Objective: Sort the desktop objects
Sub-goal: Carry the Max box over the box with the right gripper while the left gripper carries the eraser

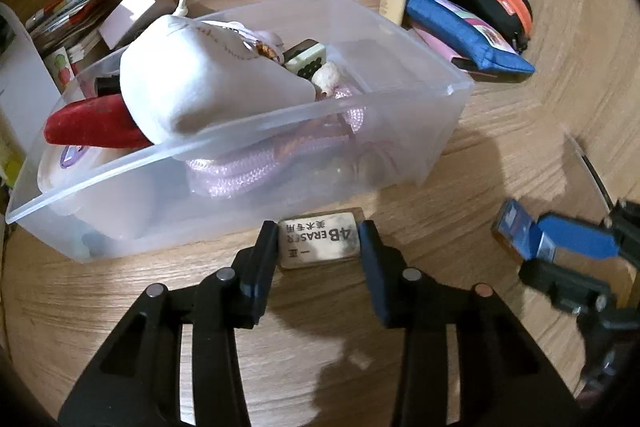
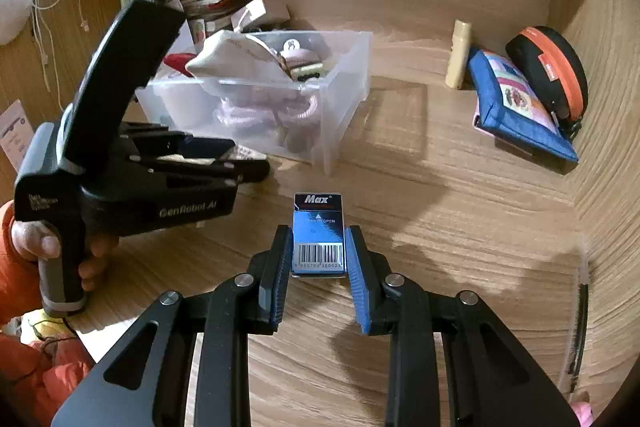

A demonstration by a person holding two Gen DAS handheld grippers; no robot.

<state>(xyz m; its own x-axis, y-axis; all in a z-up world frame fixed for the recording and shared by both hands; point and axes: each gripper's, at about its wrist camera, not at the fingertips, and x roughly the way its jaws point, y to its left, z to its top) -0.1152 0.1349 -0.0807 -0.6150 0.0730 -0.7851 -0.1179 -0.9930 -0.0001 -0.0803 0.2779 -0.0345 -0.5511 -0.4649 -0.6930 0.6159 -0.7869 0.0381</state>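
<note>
Left hand-held gripper [image 1: 318, 243] clamps eraser [image 1: 318, 241] just beside bin [image 1: 256, 131].

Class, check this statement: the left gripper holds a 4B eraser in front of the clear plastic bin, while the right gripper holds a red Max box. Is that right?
Not quite. The box in the right gripper is blue, not red, as the right wrist view shows. The rest stands: the left gripper holds the 4B eraser in front of the clear plastic bin.

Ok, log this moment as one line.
left gripper: shut on worn white 4B eraser | right gripper: shut on blue Max box | clear plastic bin: ahead
</note>
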